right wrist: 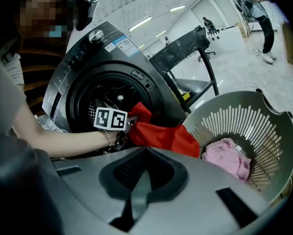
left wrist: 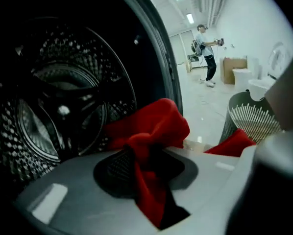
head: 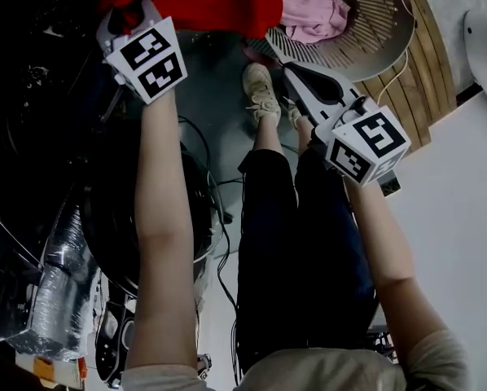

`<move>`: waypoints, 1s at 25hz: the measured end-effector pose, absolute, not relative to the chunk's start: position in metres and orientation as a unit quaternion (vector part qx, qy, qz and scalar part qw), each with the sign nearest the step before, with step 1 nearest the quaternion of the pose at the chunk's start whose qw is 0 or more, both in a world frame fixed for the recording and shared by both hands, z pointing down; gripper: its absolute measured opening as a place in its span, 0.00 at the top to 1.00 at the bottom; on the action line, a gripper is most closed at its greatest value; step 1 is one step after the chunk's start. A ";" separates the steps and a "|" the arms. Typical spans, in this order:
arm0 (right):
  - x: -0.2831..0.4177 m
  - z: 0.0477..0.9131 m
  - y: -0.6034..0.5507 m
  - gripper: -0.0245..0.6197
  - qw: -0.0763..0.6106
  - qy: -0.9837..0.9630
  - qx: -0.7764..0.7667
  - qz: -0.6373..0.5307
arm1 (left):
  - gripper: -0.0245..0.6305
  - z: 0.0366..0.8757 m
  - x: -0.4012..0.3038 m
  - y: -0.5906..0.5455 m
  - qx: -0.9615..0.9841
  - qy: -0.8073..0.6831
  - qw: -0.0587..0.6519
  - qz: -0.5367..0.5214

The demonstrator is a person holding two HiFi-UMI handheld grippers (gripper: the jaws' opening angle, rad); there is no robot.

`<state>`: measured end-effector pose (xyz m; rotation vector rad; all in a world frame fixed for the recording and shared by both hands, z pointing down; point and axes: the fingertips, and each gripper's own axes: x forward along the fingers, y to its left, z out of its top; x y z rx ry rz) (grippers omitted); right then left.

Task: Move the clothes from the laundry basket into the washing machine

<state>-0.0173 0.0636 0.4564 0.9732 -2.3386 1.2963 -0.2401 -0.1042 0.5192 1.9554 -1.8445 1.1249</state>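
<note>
A red garment (head: 219, 5) stretches from the grey laundry basket (head: 382, 39) toward the dark washing machine (head: 48, 96). My left gripper (head: 142, 10) is shut on one end of it, right at the drum opening. In the left gripper view the red cloth (left wrist: 151, 131) is bunched between the jaws, with the steel drum (left wrist: 53, 106) just beyond. A pink garment (head: 309, 6) lies in the basket. My right gripper (head: 296, 76) hangs beside the basket, shut with nothing between its jaws. The right gripper view shows the red garment (right wrist: 161, 133), the pink one (right wrist: 227, 158) and the basket (right wrist: 264, 111).
My legs and shoes (head: 264, 96) stand between washer and basket. The open washer door (head: 113, 218) hangs low at the left, with cables on the floor beside it. A person (left wrist: 205, 53) and a cardboard box (left wrist: 234, 65) are far off. A black table (right wrist: 185, 48) stands behind the washer.
</note>
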 end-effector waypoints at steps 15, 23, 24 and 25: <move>-0.034 0.459 0.056 0.95 0.141 -0.818 0.325 0.453 | 0.47 0.505 -0.327 -0.140 0.591 -0.727 0.166 0.307; -0.026 0.458 0.058 0.95 0.137 -0.815 0.334 0.453 | 0.43 0.533 -0.232 -0.068 0.674 -0.635 0.195 0.322; -0.026 0.458 0.058 0.95 0.138 -0.816 0.333 0.452 | 0.43 0.545 -0.223 -0.065 0.681 -0.615 0.201 0.343; -0.026 0.459 0.059 0.95 0.138 -0.816 0.333 0.451 | 0.43 0.557 -0.218 -0.065 0.683 -0.599 0.206 0.363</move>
